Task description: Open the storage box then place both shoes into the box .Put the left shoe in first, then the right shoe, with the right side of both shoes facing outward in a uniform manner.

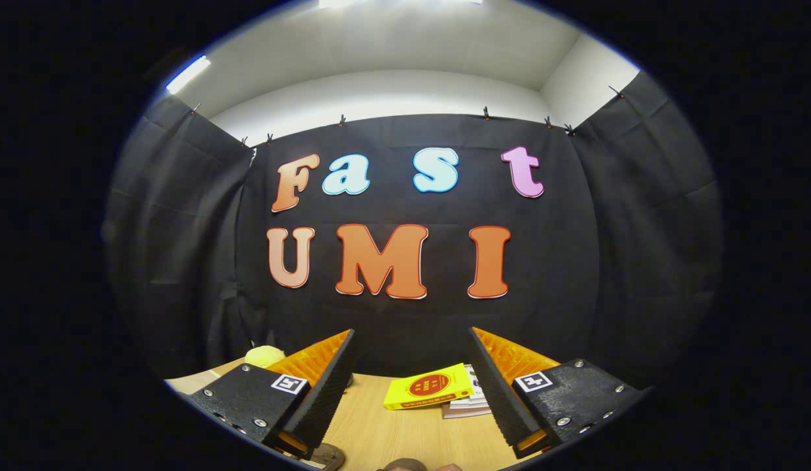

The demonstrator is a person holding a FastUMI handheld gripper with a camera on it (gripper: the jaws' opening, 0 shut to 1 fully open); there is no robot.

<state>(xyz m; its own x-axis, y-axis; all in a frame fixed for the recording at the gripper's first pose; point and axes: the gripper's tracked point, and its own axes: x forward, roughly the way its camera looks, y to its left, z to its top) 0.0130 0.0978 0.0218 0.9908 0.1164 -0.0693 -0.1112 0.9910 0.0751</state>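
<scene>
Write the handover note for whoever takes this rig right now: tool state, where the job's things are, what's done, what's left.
Tool: open, fingers spread wide, holding nothing, raised over the wooden table and facing the booth wall.
Between and beyond the fingers: a yellow book lying on other books. A yellowish round object sits behind the left finger.
Brown shapes, possibly the shoes, peek in just below the fingers; too little shows to be sure.
Nothing here shows any step done.
Left, as far as can be judged: open box, left shoe in, then right shoe, right sides outward.
</scene>
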